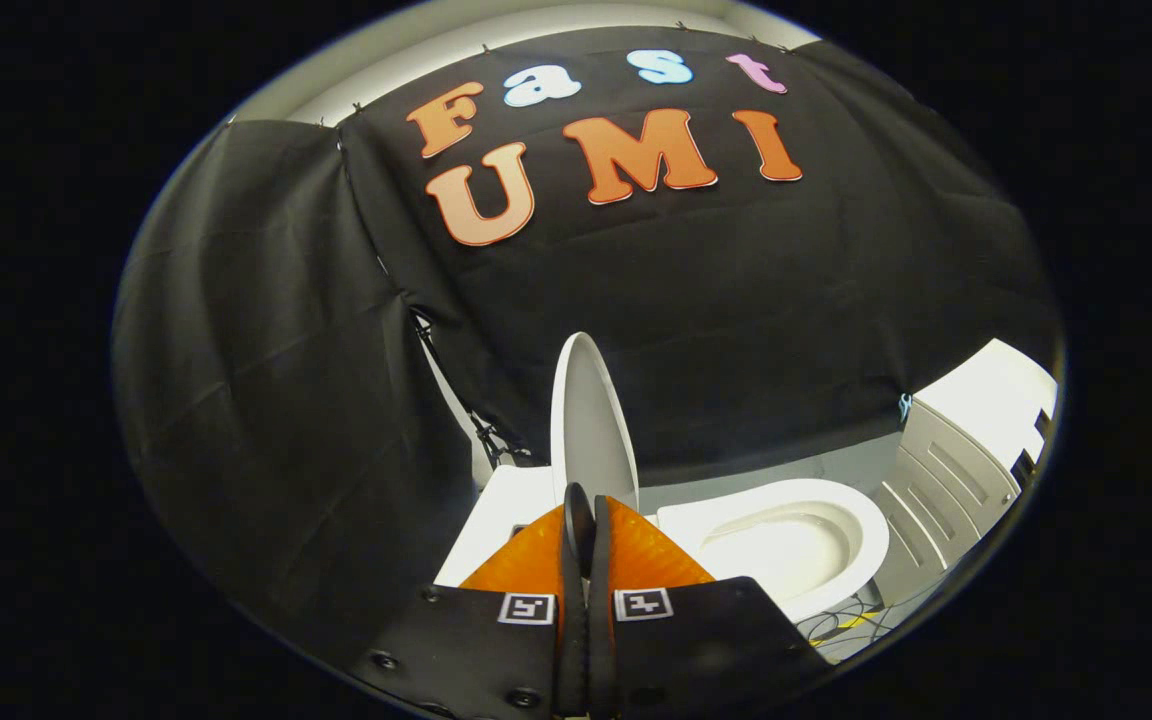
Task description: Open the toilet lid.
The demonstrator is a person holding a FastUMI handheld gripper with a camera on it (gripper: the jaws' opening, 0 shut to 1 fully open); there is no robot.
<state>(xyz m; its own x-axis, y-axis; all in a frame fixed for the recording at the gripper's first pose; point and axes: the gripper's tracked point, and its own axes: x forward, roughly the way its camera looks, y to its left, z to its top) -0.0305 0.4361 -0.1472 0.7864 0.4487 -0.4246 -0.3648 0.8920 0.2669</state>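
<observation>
toilet lid (591, 420): showing plain glossy white, standing up just beyond the fingertips
toilet bowl (786, 545): showing white, creamier inside, beside the lid
tank (501, 510): showing white, at the lid's foot
cabinet (946, 480): showing white with grooved panels, past the bowl
gripper (581, 520): wearing two black-and-white square markers, fingers pressed together with the lid's edge seemingly between
cables (851, 625): showing yellow and black, under the bowl
booth wall (266, 400): showing black cloth

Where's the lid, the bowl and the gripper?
lid (591, 420): gripper view, middle of its raised face, just beyond the fingers.
bowl (786, 550): gripper view, inner white basin.
gripper (584, 515): gripper view, between its closed fingertips.
</observation>
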